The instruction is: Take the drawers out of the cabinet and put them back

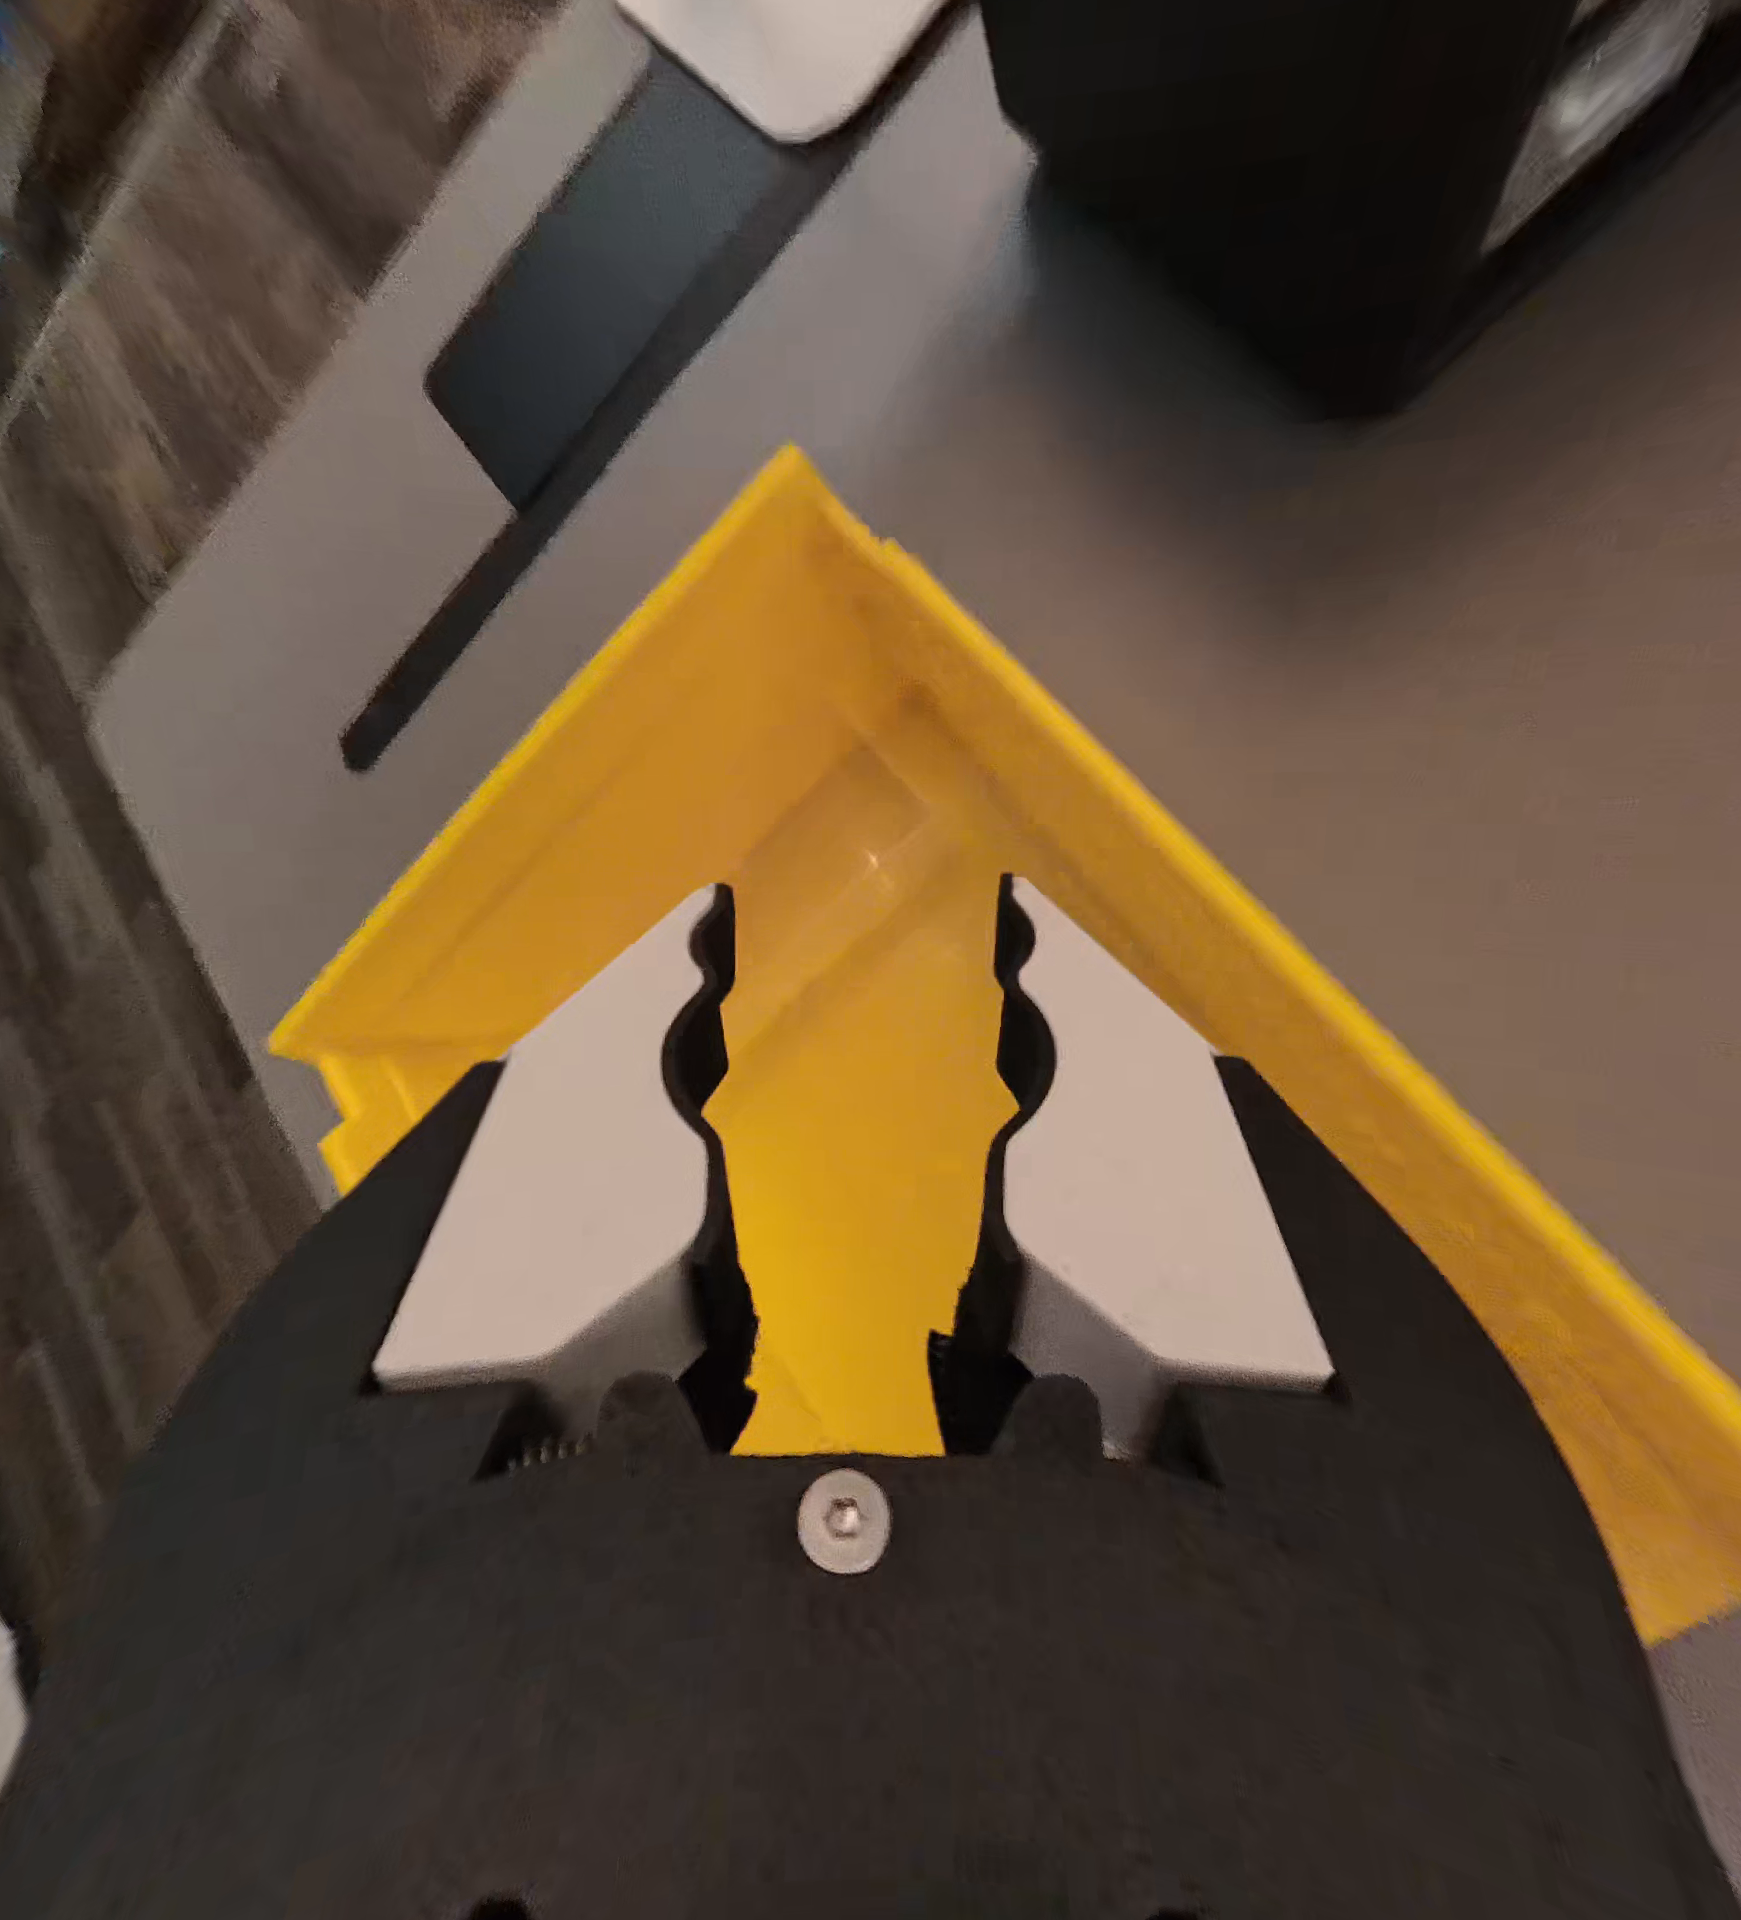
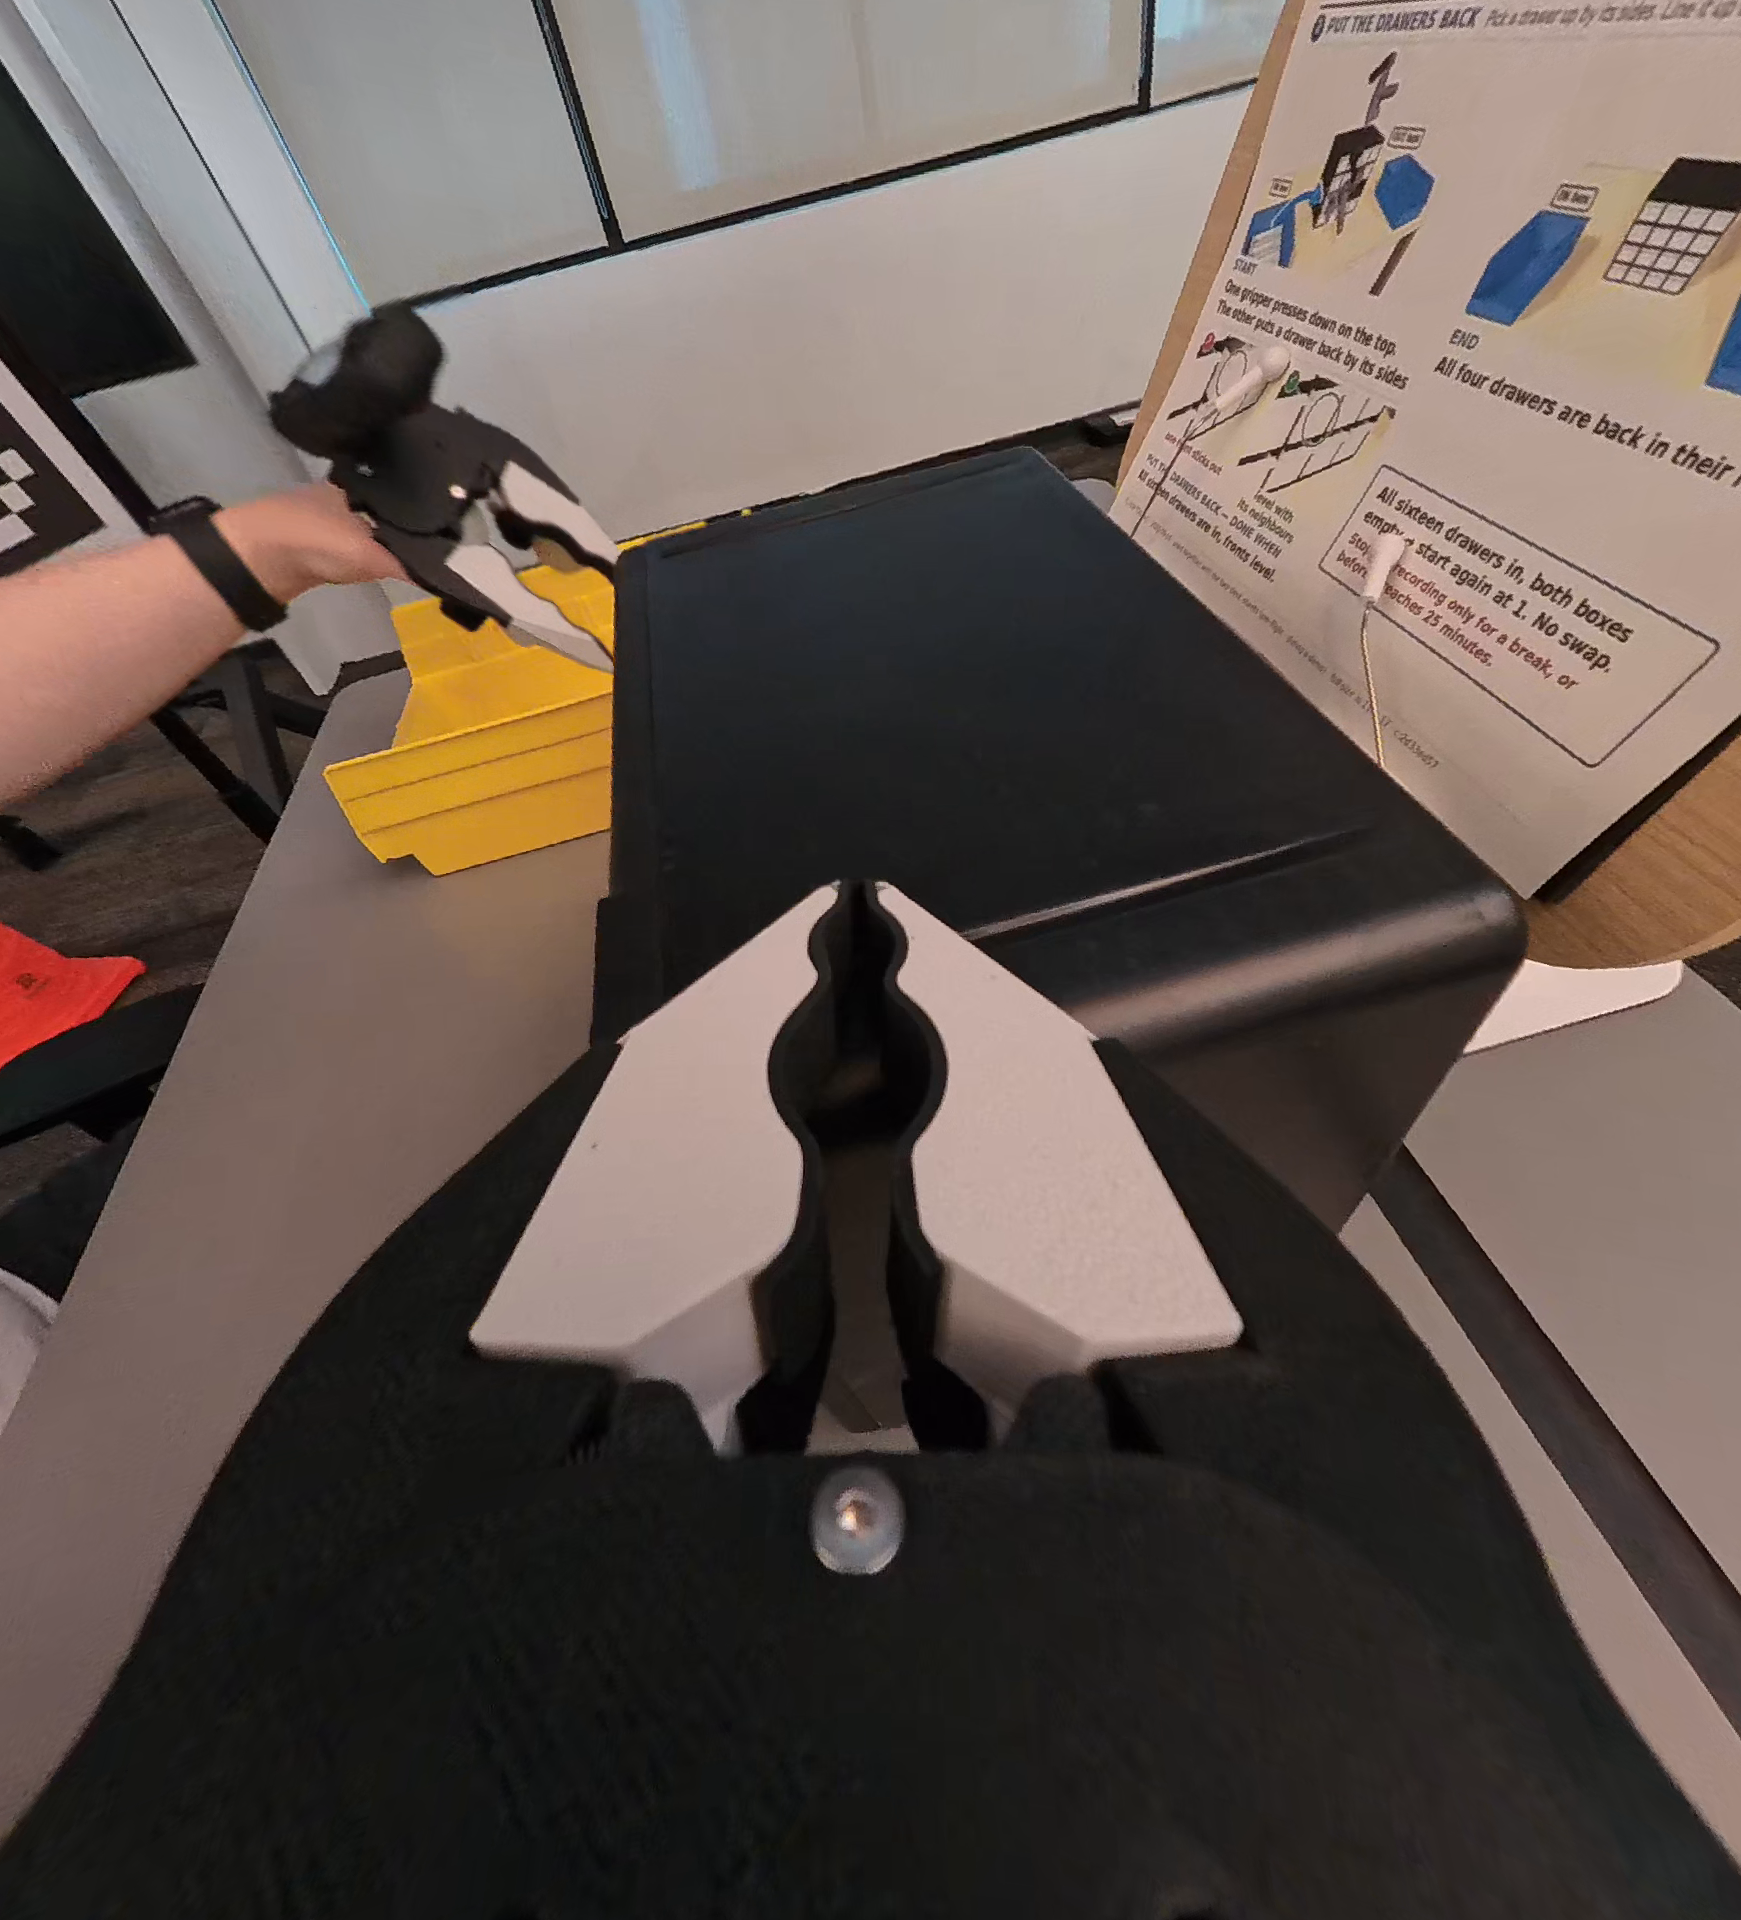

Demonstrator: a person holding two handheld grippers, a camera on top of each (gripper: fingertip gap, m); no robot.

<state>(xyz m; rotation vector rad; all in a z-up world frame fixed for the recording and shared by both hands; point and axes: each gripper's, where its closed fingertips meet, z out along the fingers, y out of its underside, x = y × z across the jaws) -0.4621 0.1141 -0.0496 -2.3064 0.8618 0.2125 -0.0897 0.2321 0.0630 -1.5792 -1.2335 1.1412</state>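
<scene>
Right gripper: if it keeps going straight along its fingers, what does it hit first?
Most likely the black cabinet. The right gripper, closed and empty, has its tips over the cabinet's near top edge and points along the top. Depth is unclear; it may already be touching. Beyond lies the instruction board.

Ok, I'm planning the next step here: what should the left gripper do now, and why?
Probably lift the yellow drawer clear of the pile: the left gripper has it between its fingers, and the shut right gripper sits over the black cabinet top.
</scene>
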